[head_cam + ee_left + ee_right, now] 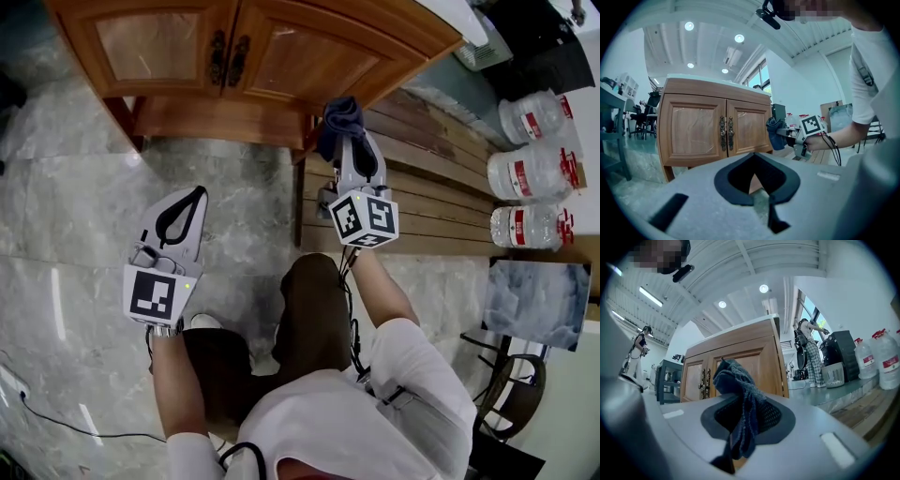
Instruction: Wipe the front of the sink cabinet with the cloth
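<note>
We hold the left gripper (197,192) low over the grey marble floor (75,216), its two jaws closed tip to tip with nothing between them. Ahead of it and slightly to its right stands the brown wooden sink cabinet (253,56), with two panelled doors and dark metal handles (228,58) at the middle. Our right gripper (352,139) is held further forward. Its jaws are clamped on the dark blue bunched cloth (339,117), which sticks out past the jaw tips and hangs down between them. The cloth is just beside the cabinet's right front corner; we cannot tell whether it touches. To the right of this gripper lie a wooden slatted platform (431,187) and three clear plastic water bottles (530,173) with red labels.
</note>
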Demonstrator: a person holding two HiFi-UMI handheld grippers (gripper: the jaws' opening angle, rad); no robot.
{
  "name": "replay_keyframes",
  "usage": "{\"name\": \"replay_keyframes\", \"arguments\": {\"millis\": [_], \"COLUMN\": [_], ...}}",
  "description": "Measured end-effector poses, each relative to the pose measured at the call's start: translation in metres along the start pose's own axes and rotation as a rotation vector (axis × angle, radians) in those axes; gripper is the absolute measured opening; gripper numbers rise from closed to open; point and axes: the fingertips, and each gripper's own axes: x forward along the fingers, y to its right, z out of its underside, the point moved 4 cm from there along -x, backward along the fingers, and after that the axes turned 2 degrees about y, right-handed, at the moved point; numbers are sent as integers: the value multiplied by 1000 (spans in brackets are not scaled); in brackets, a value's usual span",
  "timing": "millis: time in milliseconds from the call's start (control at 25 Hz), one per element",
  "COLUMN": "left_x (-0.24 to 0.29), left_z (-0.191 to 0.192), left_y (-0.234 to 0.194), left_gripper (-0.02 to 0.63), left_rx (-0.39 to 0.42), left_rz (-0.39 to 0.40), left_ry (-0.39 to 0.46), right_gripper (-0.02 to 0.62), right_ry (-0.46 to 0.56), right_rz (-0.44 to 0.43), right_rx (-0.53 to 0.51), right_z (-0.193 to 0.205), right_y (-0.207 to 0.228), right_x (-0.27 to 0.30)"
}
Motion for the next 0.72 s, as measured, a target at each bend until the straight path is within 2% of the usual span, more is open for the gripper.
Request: {"name": "replay_keyframes", "arguments": {"millis": [120,240,360,440,560,720], "left_x": [-6,-17,-38,-60,-84,-105], "left_z": [3,11,24,30,-7,-93], "left_y": [-14,-27,-33,-32,-23,-6], "left_gripper": [2,2,2,2,2,2], "left_rx": [-55,-148,-202,-244,-296,-288], "left_rz": [-17,-54,-121,-200,-286,-290], "left_ry": [-7,-7,-6,-28,-56,-64], "right_gripper": [74,74,74,74,74,74], "right_ry": [-36,-92,-165,-213,-251,-259], "right_rz": [-18,-45,-69,-93,-151,-206], "right_rx": [-5,-9,0,0,-33,-59], "right_z": [-2,-8,-21,-39,-84,-165], "right_y": [-18,-36,-51,-62,-77,-92], "right_x": [-1,-4,-17,-28,-41,-51]}}
